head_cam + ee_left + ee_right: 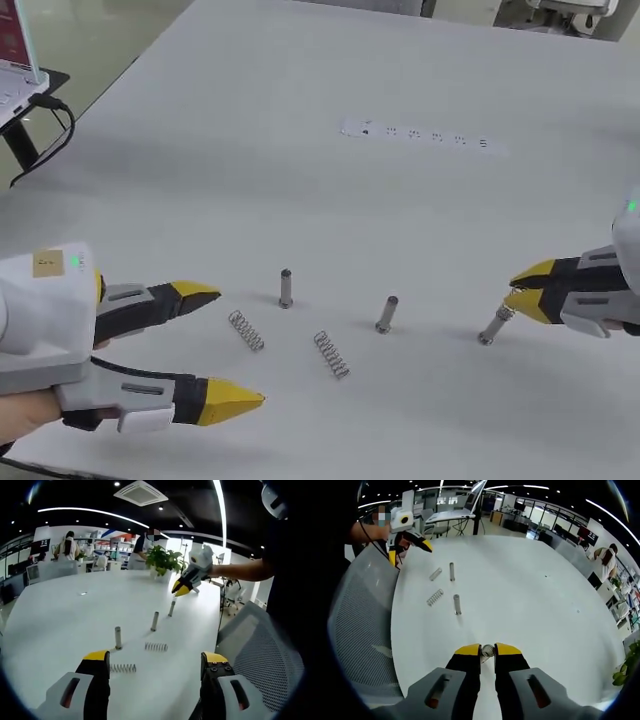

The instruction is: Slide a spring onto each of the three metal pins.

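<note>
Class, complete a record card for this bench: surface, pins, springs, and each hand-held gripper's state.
Surface: white tabletop
Pins: left grey metal pin, middle pin, right pin, standing in a row
Loose springs: left coiled metal spring, right coiled spring, lying flat before the pins
Spring on pin: third spring, at the right pin's top
Left hand-held gripper: open, beside the loose springs
Right hand-held gripper: shut on the third spring

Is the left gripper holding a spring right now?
No, the left gripper stands open with nothing between its jaws, while two springs lie loose on the table ahead of it.
</note>
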### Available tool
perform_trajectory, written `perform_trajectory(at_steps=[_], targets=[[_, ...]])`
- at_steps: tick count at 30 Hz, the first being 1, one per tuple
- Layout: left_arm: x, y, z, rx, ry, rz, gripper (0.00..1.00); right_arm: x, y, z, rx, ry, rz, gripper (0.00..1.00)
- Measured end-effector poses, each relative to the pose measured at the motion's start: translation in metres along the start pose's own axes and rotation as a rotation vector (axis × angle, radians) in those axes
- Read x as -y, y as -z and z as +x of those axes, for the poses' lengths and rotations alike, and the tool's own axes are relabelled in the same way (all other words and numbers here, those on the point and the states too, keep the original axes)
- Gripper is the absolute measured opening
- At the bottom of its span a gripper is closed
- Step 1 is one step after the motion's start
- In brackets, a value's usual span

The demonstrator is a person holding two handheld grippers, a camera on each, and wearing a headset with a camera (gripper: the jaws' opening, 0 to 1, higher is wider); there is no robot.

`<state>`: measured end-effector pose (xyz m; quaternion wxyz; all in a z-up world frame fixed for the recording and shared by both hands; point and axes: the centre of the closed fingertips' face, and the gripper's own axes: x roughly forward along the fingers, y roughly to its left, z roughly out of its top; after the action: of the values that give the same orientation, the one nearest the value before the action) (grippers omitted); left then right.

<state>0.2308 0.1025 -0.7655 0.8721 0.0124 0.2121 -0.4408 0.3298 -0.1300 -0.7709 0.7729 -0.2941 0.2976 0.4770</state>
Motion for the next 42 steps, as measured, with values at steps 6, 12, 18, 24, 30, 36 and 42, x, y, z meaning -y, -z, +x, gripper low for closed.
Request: perform_trajectory(at_steps=[6, 12, 18, 24, 30, 36, 42], targets=[[-0.002, 0.001, -0.002, 0.0, -0.013, -0.007, 0.68, -0.001, 0.009, 0.007, -0.016, -0.003, -0.006, 0.07], [-0.001, 0.002, -0.003, 0.004, -0.018, -0.017, 0.68, -0.002, 0.014, 0.013, -0.023, -0.012, 0.012, 0.07], [-0.001, 0.0, -0.004, 0.01, -0.023, -0.023, 0.68, -0.003, 0.019, 0.019, -0.037, -0.019, 0.015, 0.07], [0.001, 0.001, -0.004, 0.014, -0.026, -0.032, 0.68, -0.004, 0.027, 0.028, -0.058, -0.026, 0.026, 0.07], [0.0, 0.002, -0.005, 0.009, -0.03, -0.038, 0.69, -0.004, 0.03, 0.032, -0.059, -0.031, 0.036, 0.07], [-0.002, 0.004, -0.006, 0.0, -0.039, -0.037, 0.71, -0.003, 0.031, 0.031, -0.068, -0.031, 0.058, 0.08], [0.0, 0.005, -0.006, -0.008, -0.034, -0.03, 0.71, -0.003, 0.031, 0.031, -0.072, -0.033, 0.05, 0.08]])
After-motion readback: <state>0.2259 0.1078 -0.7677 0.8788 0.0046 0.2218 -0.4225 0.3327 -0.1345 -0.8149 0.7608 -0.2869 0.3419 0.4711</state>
